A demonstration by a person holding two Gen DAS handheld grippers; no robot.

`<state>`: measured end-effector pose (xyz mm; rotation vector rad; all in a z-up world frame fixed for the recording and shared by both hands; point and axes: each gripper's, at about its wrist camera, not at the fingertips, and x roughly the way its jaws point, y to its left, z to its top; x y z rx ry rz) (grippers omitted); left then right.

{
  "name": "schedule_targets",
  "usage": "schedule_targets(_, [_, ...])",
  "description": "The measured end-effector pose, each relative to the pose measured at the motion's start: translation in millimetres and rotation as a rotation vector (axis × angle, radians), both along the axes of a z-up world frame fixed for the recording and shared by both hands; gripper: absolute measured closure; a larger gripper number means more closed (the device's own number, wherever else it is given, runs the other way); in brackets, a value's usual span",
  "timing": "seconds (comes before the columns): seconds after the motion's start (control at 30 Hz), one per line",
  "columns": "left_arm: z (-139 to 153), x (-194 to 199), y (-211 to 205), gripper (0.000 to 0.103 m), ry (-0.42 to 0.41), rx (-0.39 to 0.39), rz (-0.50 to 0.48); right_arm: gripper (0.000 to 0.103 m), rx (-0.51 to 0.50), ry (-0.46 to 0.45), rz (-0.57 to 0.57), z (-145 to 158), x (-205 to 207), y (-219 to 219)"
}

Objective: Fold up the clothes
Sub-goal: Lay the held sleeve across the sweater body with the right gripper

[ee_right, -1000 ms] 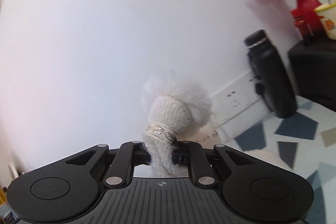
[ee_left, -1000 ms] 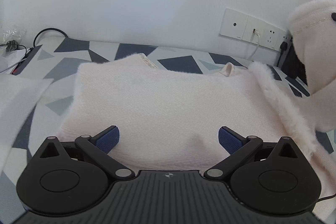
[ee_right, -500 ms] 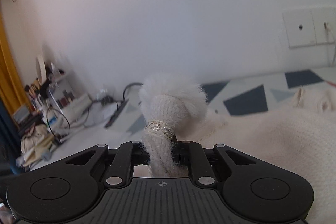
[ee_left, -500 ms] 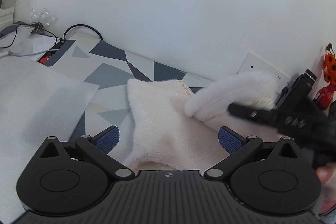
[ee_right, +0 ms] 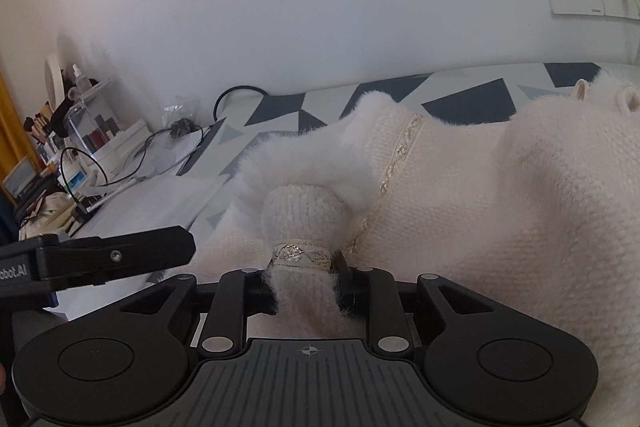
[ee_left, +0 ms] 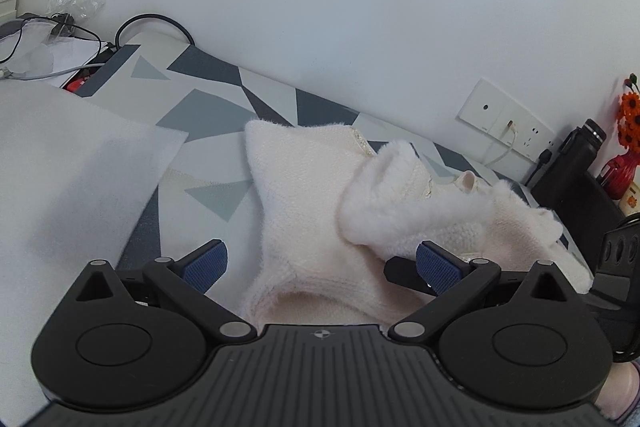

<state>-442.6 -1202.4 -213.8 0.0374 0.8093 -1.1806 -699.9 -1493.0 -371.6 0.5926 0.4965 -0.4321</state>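
a patterned tabletop (ee_left: 208, 115) bears a cream sweater (ee_left: 304, 195). the right gripper (ee_right: 306, 293), jaws just easing apart, pinches its fur-trimmed cuff (ee_right: 302, 211). the left gripper (ee_left: 322, 261) gapes empty.

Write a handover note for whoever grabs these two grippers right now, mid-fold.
Right gripper: jaws have just been easing open, but the furry sleeve cuff with its gold trim band is still pinched between them.
Left gripper: open, empty, hovering over the near edge of the cream sweater.
Sweater lies on the patterned table cover; a white sheet lies left of it.
Done: the sleeve has been carried across and laid over the sweater body.
Left: let go of the cuff, smooth the sleeve flat, then do the remaining folds. The other sleeve's state is not clear from here.
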Motion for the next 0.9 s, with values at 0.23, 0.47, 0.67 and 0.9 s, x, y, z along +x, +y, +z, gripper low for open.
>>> schedule_targets(0.23, [-11,2,-2,0.0,0.006,0.035,0.02,0.082,0.019,-0.019,-0.004,-2,-2,-5])
schedule_targets(0.47, [-23,1,-4,0.0,0.001,0.067,0.043,0.082,-0.004,-0.022,0.002,-5,-1,-4])
schedule_targets(0.67, [-26,-8,-1,0.0,-0.048,0.051,0.056,0.079,-0.055,-0.02,0.012,-6,-1,2])
schedule_targets(0.9, [-28,-6,5,0.0,-0.025,0.008,0.074,0.066,-0.025,-0.066,0.046,-9,-5,-2])
